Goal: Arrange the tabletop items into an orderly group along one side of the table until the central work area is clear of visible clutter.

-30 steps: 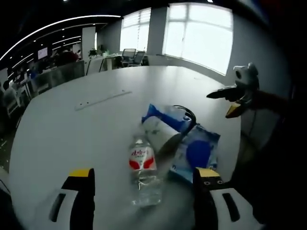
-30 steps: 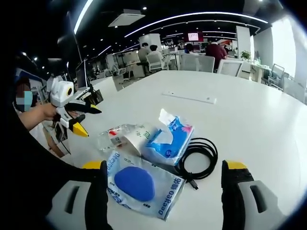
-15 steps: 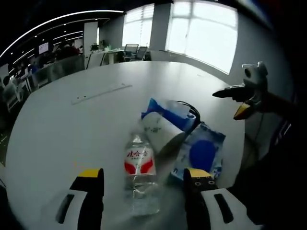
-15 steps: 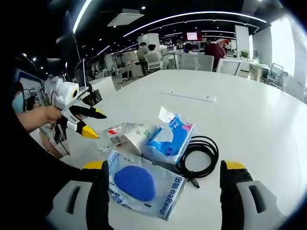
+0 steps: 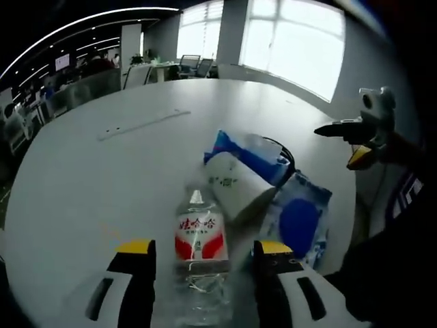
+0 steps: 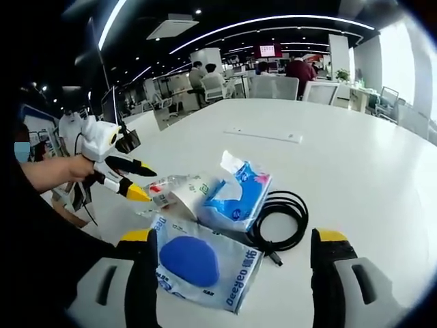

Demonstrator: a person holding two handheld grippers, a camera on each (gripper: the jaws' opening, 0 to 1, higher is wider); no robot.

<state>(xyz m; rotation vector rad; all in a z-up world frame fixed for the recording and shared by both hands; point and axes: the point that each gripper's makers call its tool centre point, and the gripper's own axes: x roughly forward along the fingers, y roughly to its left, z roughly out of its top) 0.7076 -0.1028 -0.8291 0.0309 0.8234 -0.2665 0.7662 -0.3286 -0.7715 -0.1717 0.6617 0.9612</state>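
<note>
White tabletop (image 5: 102,178), broad and rounded, carries a small cluster of items in an open-plan office with bright windows behind.

From the left gripper view, the left gripper (image 5: 203,256) sits at six o'clock, its yellow-tipped black jaws spread apart, one on each side of a clear plastic water bottle with a red and white label (image 5: 199,236). The bottle lies on its side between the jaws, cap pointing away toward twelve o'clock; whether the jaws touch it is hard to tell. Just beyond the bottle, toward one o'clock, lies a blue and white soft tissue pack (image 5: 242,167), with a coiled black cable (image 5: 281,152) behind it. At four o'clock of the tissue pack lies a flat white packet with a large blue oval printed on it (image 5: 298,220). At three o'clock, above the table edge, the right gripper (image 5: 345,140) hovers in a hand, jaws parted.

From the right gripper view, the right gripper (image 6: 232,242) rises from six o'clock with jaws wide apart, holding nothing. The flat packet lies nearest, between the jaws. Beyond it sit the tissue pack and the bottle, touching, with the cable at three o'clock of them. At nine o'clock, the left gripper reaches the bottle's end. A long white strip (image 6: 265,135) lies farther off at twelve o'clock.
</note>
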